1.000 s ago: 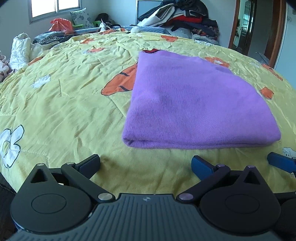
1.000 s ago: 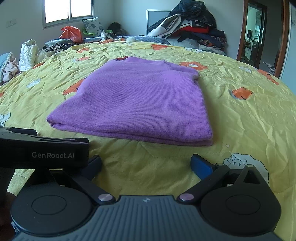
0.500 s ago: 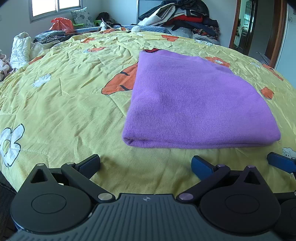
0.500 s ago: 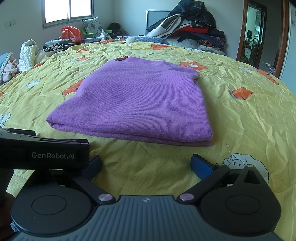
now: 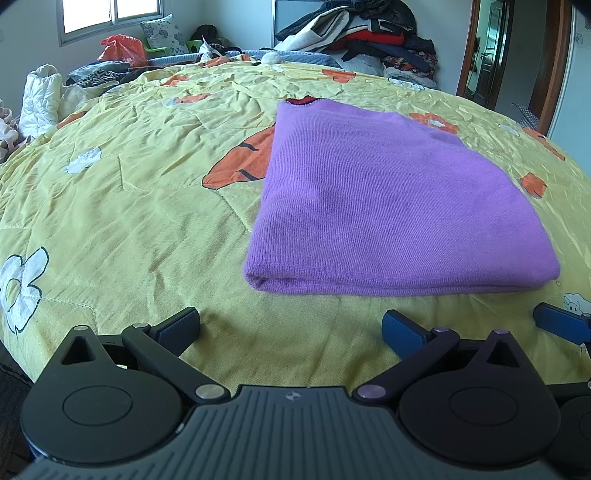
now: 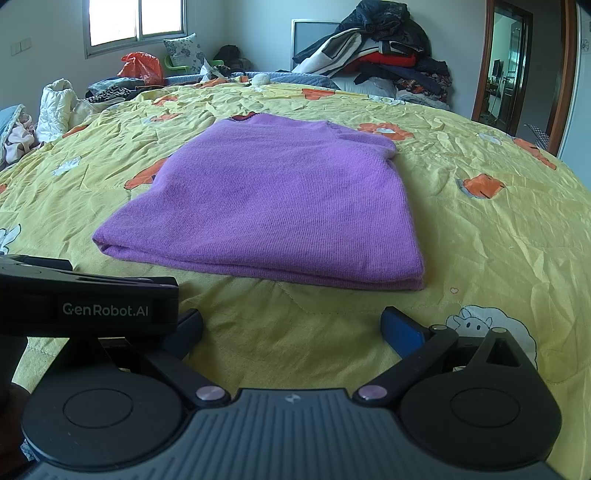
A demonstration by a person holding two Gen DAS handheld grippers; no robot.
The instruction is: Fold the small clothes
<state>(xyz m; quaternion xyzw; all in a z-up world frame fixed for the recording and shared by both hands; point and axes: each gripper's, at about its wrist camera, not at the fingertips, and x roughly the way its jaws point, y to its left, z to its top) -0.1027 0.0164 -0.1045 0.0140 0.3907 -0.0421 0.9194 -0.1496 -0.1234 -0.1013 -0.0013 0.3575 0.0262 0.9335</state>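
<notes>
purple knit garment (image 5: 399, 206), folded into a flat rectangle with its rolled fold edge toward the cameras, lying on a yellow quilt (image 5: 129, 206) printed with orange and white flowers. all positions are given relative to the garment.

left gripper (image 5: 291, 326): just short of the garment's near fold edge and off its left corner, above bare quilt; fingers spread wide, nothing between the blue pads (image 5: 402, 328), no contact with the fabric. in the right wrist view the body of this tool, marked "genrobot.ai", appears in front of the garment's left corner.

right gripper (image 6: 291, 325): in front of the garment's near edge, toward its right half, apart from it; fingers likewise spread wide and holding nothing. one of its blue pads also shows at the right margin of the left wrist view, in front of the garment's right corner.

a cartoon sheep print (image 6: 476, 325) on the quilt lies in front of the garment's right corner. an orange flower print (image 5: 243, 162) is partly covered by its left edge. beyond the far edge: a heap of dark and red clothes (image 6: 384, 62) against the wall; far left, a window (image 6: 136, 22), an orange bag (image 6: 142, 68) and a white padded item (image 6: 55, 107). far right, a wooden door frame (image 6: 524, 62).
</notes>
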